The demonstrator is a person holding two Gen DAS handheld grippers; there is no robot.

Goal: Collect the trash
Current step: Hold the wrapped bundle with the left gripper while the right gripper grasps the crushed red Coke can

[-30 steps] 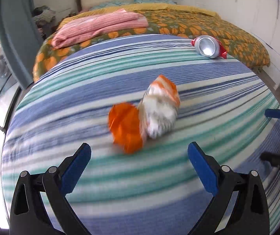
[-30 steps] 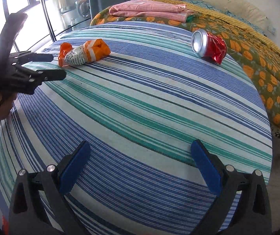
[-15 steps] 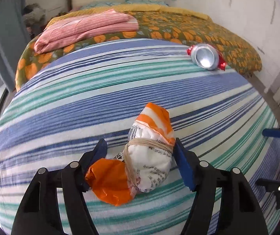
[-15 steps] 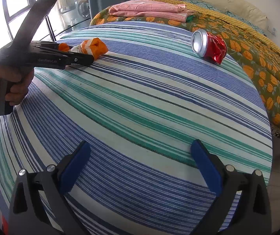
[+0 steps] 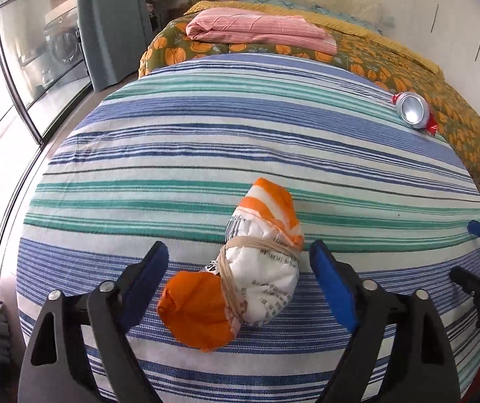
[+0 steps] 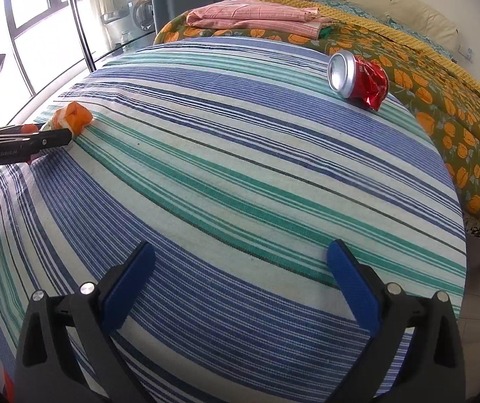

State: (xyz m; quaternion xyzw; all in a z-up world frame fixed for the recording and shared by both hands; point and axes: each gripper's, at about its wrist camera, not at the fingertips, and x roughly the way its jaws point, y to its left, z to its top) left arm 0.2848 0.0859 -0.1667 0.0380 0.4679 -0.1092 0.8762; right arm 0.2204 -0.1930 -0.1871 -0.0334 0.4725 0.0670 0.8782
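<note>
A crumpled orange and white wrapper, tied with a rubber band, lies on the striped sheet. My left gripper straddles it; its jaws are opening, and a gap shows between each blue pad and the wrapper. A crushed red can lies on its side at the far right of the sheet. In the right wrist view the wrapper is at the far left, partly hidden behind the left gripper, and the can is at the upper right. My right gripper hangs open over bare sheet.
A folded pink cloth rests on an orange-flowered cover behind the sheet. Glass doors and a grey curtain stand at the left, a white wall at the right. The right gripper shows at the right edge.
The left gripper moved in over the wrapper, narrowed around it, then widened again while rolling. The right gripper stayed where it was.
</note>
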